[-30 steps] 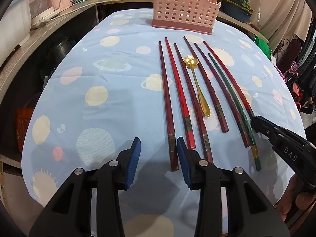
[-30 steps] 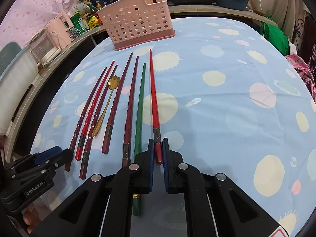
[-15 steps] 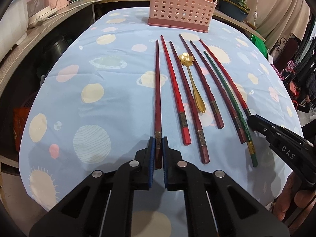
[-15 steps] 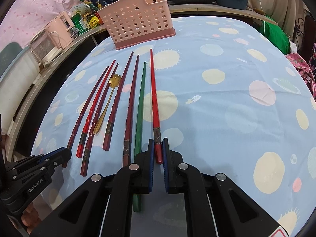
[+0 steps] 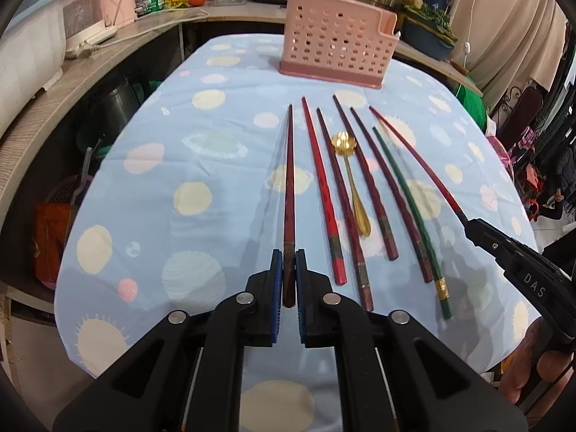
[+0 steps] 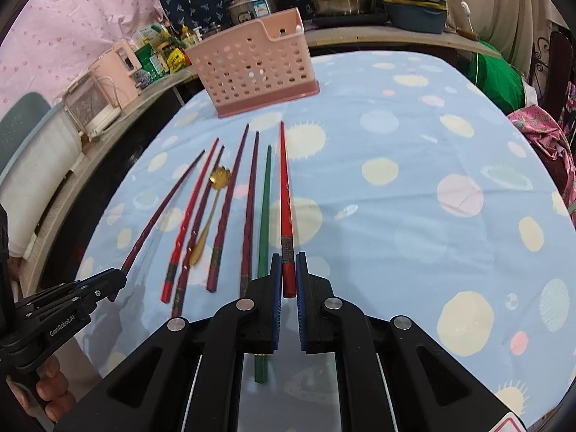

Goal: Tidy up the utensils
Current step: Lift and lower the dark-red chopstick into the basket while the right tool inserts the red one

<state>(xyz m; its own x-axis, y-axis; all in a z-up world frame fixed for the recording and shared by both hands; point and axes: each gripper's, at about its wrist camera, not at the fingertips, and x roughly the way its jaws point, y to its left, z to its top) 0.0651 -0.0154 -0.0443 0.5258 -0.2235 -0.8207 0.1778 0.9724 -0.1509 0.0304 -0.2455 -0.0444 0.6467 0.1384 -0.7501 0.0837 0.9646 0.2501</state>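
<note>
We are gripping one chopstick in each claw. Our left gripper (image 5: 289, 270) is pinching the butt end of the dark red chopstick (image 5: 289, 187), the pads nearly closed on it, and the stick is running straight ahead of the claw over the blue spotted tablecloth (image 5: 187, 165). Our right gripper (image 6: 288, 273) is likewise clamping the bright red chopstick (image 6: 285, 194) at its banded end, the shaft pointing forward from the pads. Between the two claws the others are lying side by side on the cloth: to the left of the right claw we are seeing the green chopstick (image 6: 265, 201), its end passing under the left pad, then more red chopsticks and the gold spoon (image 6: 210, 208). Ahead of both claws, past the tips, the pink perforated basket (image 5: 336, 48) is standing upright.
</note>
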